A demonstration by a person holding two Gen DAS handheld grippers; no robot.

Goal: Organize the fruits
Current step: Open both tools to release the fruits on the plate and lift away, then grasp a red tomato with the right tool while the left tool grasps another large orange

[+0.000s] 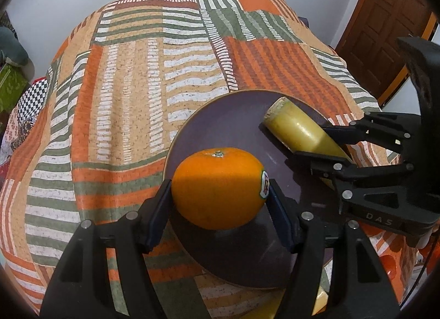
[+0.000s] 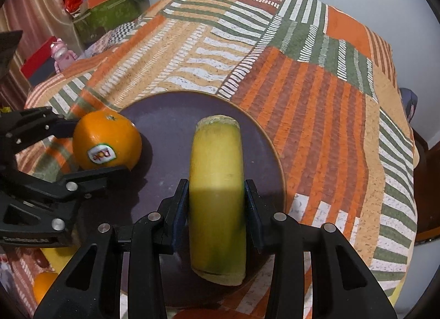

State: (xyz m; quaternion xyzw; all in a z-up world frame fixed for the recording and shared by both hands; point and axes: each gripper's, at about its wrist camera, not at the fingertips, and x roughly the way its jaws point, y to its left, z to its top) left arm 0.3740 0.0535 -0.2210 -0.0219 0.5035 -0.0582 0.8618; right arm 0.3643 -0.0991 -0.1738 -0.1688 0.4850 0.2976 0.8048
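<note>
A round purple plate point(image 1: 233, 123) point(image 2: 165, 115) lies on a patchwork cloth. My left gripper point(image 1: 218, 195) is shut on an orange point(image 1: 218, 187) with a sticker, holding it over the plate's near left rim; the orange also shows in the right wrist view point(image 2: 107, 140). My right gripper point(image 2: 216, 203) is shut on a yellow-green cut fruit piece point(image 2: 217, 181), held lengthwise over the plate; this piece shows in the left wrist view point(image 1: 297, 129) between the right gripper's fingers point(image 1: 341, 137).
The striped orange, green and white cloth point(image 1: 132, 93) point(image 2: 316, 93) covers the whole table. Another orange point(image 2: 44, 286) and something yellow point(image 2: 57, 258) lie at the near left edge. Boxes and a pink toy point(image 2: 62, 54) stand beyond the table. A wooden door point(image 1: 385, 30) is at the right.
</note>
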